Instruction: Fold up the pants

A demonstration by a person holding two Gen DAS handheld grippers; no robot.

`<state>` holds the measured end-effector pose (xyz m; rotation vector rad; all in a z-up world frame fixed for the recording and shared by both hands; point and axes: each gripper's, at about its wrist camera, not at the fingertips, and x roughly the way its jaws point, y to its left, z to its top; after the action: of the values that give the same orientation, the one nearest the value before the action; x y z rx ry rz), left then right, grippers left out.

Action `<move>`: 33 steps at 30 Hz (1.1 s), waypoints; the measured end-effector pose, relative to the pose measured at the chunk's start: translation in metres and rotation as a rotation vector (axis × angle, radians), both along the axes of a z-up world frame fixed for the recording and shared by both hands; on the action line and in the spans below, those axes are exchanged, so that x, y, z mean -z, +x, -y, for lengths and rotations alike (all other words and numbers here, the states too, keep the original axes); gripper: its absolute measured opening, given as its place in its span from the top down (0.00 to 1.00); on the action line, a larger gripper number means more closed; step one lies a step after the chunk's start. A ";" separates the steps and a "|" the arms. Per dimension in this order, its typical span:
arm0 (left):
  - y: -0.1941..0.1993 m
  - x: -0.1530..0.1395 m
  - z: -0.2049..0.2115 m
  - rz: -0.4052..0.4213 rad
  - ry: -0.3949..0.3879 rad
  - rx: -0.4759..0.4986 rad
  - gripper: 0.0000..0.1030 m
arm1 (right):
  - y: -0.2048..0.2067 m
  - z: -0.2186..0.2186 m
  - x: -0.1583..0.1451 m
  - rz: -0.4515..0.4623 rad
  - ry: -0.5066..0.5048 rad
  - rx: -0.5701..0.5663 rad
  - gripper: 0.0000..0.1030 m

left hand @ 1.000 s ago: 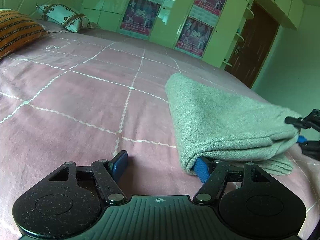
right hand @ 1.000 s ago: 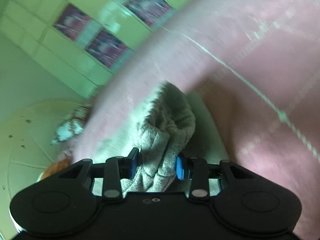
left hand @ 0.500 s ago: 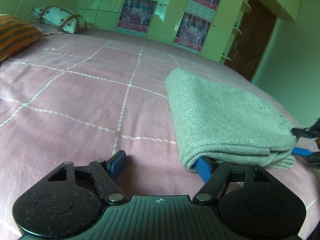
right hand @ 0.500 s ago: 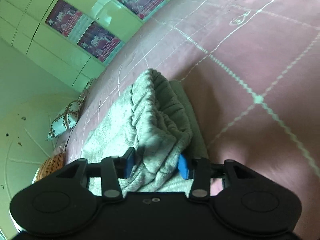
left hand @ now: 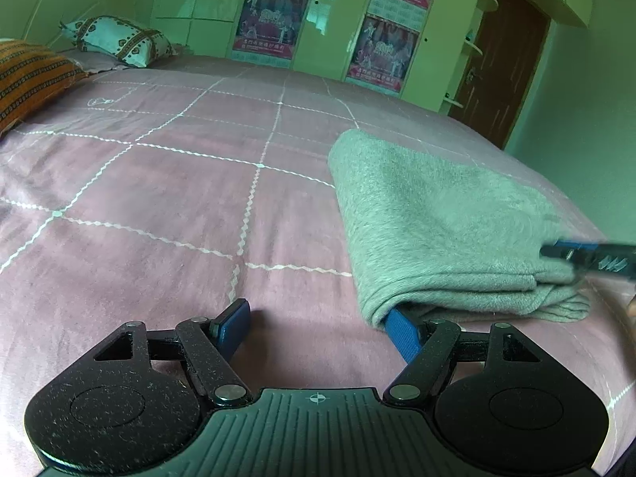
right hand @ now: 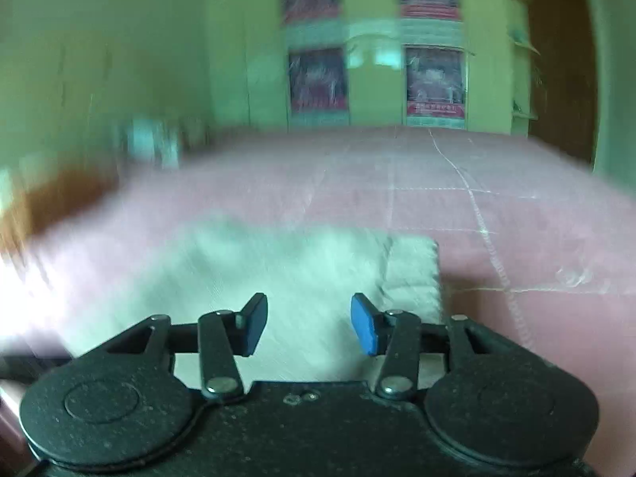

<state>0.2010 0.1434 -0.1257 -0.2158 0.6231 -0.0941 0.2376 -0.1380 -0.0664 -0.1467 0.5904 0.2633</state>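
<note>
Fleecy grey pants (left hand: 437,230) folded, rectangular bundle.

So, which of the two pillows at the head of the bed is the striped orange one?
The nearer pillow, at the left edge of the left wrist view. The other pillow, farther back, is pale with a dark patterned border.

I am seeing a bed (left hand: 167,206) lying spread with a pink cover crossed by white stitched lines, filling most of the left wrist view. The folded grey pants (left hand: 437,230) are lying directly on it toward its right side, with the left claw (left hand: 318,328) resting low on the cover just in front of them. At the far left end, an orange striped pillow (left hand: 28,75) and a patterned white pillow (left hand: 119,39) are sitting on the bed.
</note>
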 end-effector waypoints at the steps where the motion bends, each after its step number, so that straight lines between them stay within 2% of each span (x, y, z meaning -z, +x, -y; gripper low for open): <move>1: -0.002 -0.001 0.000 -0.004 0.008 0.000 0.23 | 0.005 0.008 0.006 -0.015 -0.007 0.020 0.84; 3: -0.006 -0.006 -0.004 -0.013 -0.002 -0.010 0.22 | 0.006 0.020 0.001 -0.026 0.044 0.035 0.85; 5: -0.014 -0.013 -0.013 0.002 -0.048 -0.042 0.22 | 0.000 0.032 -0.013 -0.012 0.113 0.050 0.85; 7: -0.024 -0.023 -0.021 0.055 -0.076 -0.095 0.22 | -0.010 0.047 -0.025 0.028 0.191 0.061 0.80; 9: -0.022 -0.036 -0.024 0.112 -0.093 -0.116 0.22 | -0.011 0.056 -0.033 0.046 0.219 0.064 0.79; 11: -0.004 -0.048 -0.019 0.141 -0.090 -0.103 0.22 | -0.005 0.062 -0.036 0.049 0.252 0.057 0.79; 15: 0.058 -0.065 0.005 0.132 -0.160 -0.010 0.22 | 0.019 0.039 -0.043 0.060 0.233 0.020 0.79; 18: 0.099 -0.062 0.032 0.081 -0.167 0.068 0.22 | 0.039 0.018 -0.040 0.014 0.209 -0.014 0.80; 21: 0.127 -0.035 0.046 -0.046 -0.149 0.109 0.22 | 0.058 0.007 -0.019 -0.091 0.073 0.014 0.81; 23: 0.131 -0.019 0.049 -0.104 -0.078 0.110 0.21 | 0.060 0.018 -0.008 -0.094 0.058 0.004 0.82; 24: 0.131 -0.013 0.045 -0.126 -0.065 0.107 0.18 | 0.058 0.024 -0.008 -0.087 0.050 0.015 0.82; 25: 0.129 -0.007 0.037 -0.156 -0.106 0.104 0.17 | 0.056 0.030 -0.010 -0.088 0.053 0.016 0.78; 26: 0.123 -0.004 0.026 -0.152 -0.157 0.093 0.17 | 0.054 0.037 -0.012 -0.096 0.084 0.012 0.75; 27: 0.116 -0.005 0.017 -0.142 -0.169 0.080 0.17 | 0.048 0.048 -0.017 -0.097 0.140 0.005 0.75; 29: 0.099 -0.006 0.000 -0.127 -0.172 0.060 0.17 | 0.033 0.065 -0.025 -0.067 0.210 0.005 0.67; 31: 0.085 -0.006 -0.017 -0.114 -0.220 0.044 0.15 | 0.017 0.092 -0.027 -0.068 0.326 0.041 0.47; 33: 0.076 -0.002 -0.033 -0.123 -0.283 0.026 0.14 | 0.008 0.117 -0.021 -0.114 0.485 0.077 0.46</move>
<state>0.2769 0.1760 -0.1234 -0.4901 0.7344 -0.1952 0.2459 -0.2551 -0.0458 0.3601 0.6275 0.3345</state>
